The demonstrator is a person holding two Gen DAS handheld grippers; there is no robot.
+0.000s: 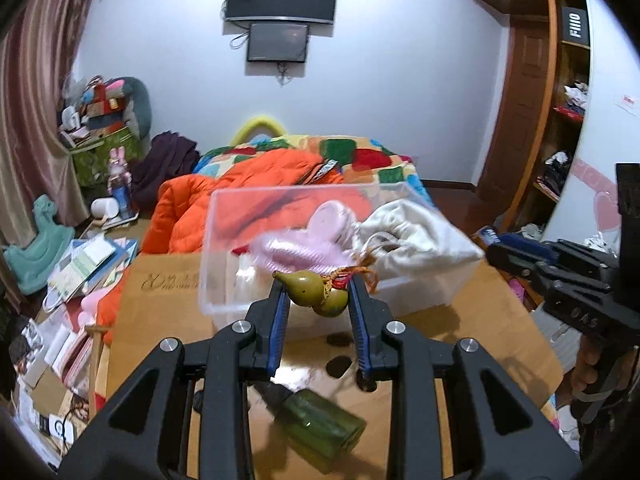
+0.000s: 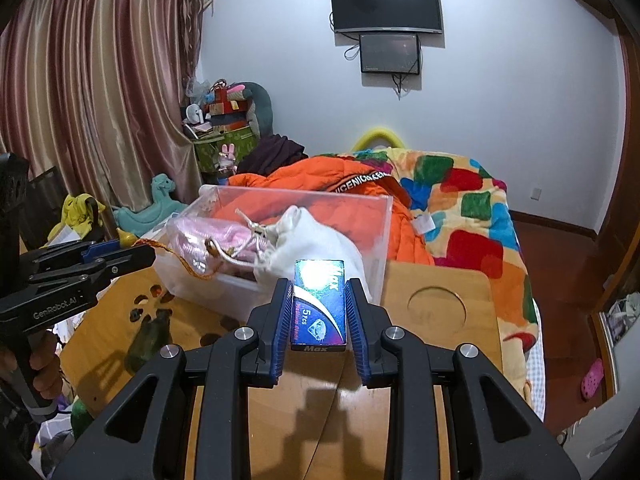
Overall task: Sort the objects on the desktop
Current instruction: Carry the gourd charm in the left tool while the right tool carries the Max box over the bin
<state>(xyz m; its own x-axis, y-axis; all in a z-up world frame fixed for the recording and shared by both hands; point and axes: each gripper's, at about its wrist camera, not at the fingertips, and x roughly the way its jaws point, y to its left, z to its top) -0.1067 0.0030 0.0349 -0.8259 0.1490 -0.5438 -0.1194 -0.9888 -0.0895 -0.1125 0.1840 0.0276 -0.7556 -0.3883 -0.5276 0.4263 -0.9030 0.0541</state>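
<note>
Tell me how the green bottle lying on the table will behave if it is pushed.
The green bottle lies on its side on the smooth wooden table, so it would probably roll rather than slide. Its round, glossy body looks slippery for a claw. It seems see-through, with no liquid I can make out, so it is possibly light.

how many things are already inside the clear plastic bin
2 that show: a pink ribbed soft item on the left side of the clear plastic bin, and a white drawstring cloth pouch on its right. Smaller things beneath them could be hidden.
</note>
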